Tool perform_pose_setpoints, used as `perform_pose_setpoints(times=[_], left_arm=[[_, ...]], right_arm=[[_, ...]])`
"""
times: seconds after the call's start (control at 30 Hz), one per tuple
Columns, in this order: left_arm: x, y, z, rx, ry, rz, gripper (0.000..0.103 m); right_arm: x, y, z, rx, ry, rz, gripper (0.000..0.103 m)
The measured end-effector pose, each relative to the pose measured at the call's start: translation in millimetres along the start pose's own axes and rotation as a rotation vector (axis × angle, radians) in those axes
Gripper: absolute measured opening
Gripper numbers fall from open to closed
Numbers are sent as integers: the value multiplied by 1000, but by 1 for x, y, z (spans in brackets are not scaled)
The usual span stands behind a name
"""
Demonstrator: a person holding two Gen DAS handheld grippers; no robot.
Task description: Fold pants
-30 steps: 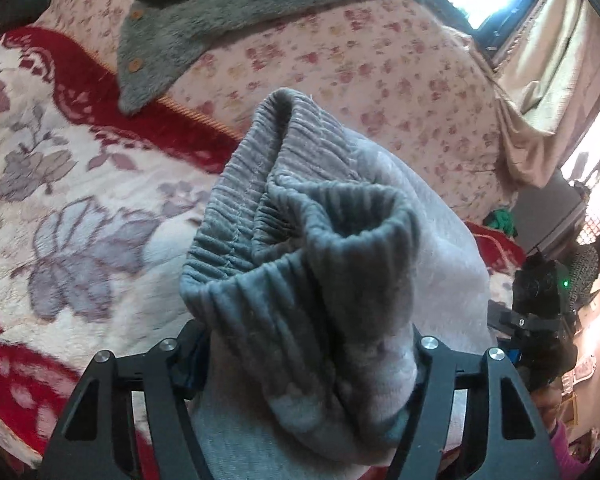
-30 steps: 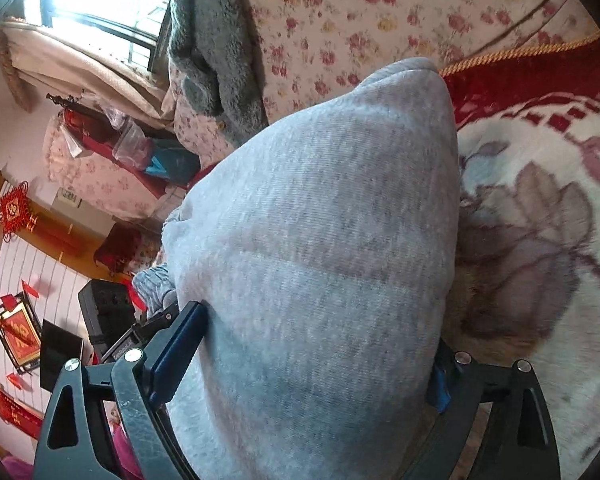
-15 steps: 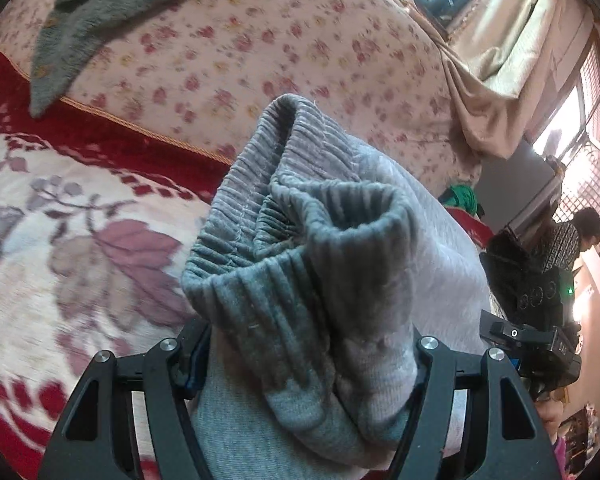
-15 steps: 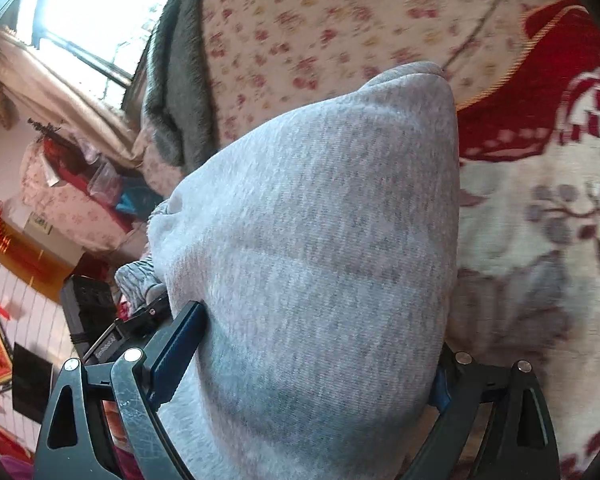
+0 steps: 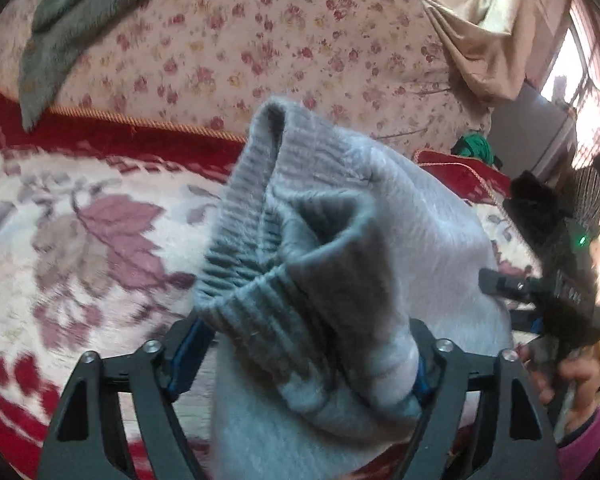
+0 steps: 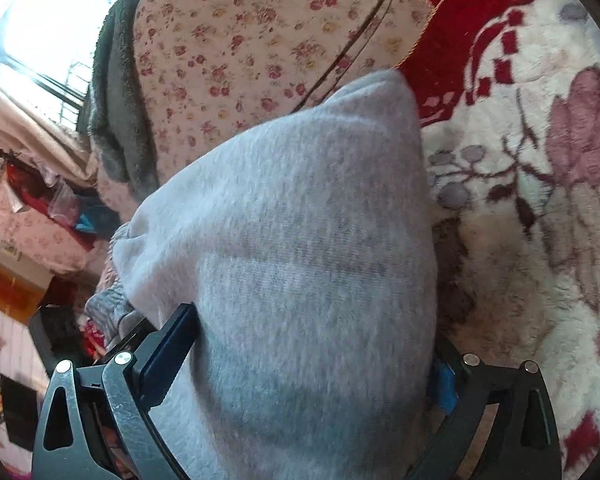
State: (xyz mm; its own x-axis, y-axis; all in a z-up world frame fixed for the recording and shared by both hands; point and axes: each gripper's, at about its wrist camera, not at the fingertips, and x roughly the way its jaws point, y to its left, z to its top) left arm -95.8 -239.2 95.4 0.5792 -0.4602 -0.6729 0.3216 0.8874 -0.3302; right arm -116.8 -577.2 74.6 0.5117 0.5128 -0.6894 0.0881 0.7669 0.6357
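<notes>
The cream plush bedspread with mauve leaf pattern and red border [image 5: 80, 216] fills the lower and left part of the left wrist view and the right part of the right wrist view; it lies open and bare on both outer sides of the pants. Behind it rises a pale quilt printed with small red flowers [image 5: 268, 40], edged with a gold cord, and a dark grey-green fleece garment [image 5: 68, 12] lies draped over the quilt's top. A beige curtain [image 5: 488, 12] hangs by a bright window at the far edge.

The light grey fleece pants [image 6: 300, 248] are bunched and held up above the bedspread between both grippers. In the left wrist view their ribbed elastic waistband [image 5: 268, 240] stands up and curls open towards the camera, its long edge running from the quilt down to the gripper. In the right wrist view a smooth folded corner of the pants points up towards the quilt. No label or writing can be read on them.

The left gripper [image 5: 304, 364] has its jaws opening, with the waistband end between them and clear of the left finger. The right gripper [image 6: 316, 360] also has its jaws opening, wide apart, with the cloth filling the gap between them.
</notes>
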Motion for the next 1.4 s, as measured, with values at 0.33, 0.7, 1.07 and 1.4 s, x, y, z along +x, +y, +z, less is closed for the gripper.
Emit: perform_pose_setpoints(times=[0.33,0.7,1.07,1.4], left_arm=[[-26,-8,-1,57,-29,73,86],[-44,-34,5,124,-69,135,86],[-60,-66,18,203,-146,178,87],[-57,-80,23,215,-153,184,88]], right_arm=[[-28,34,-9,-121,-90,-273,101],[-45,55,-24,-167,-128,-315,101],[-48,84,-41,-240,-166,-333,101],[-53,96,-46,-256,-191,-321,102]])
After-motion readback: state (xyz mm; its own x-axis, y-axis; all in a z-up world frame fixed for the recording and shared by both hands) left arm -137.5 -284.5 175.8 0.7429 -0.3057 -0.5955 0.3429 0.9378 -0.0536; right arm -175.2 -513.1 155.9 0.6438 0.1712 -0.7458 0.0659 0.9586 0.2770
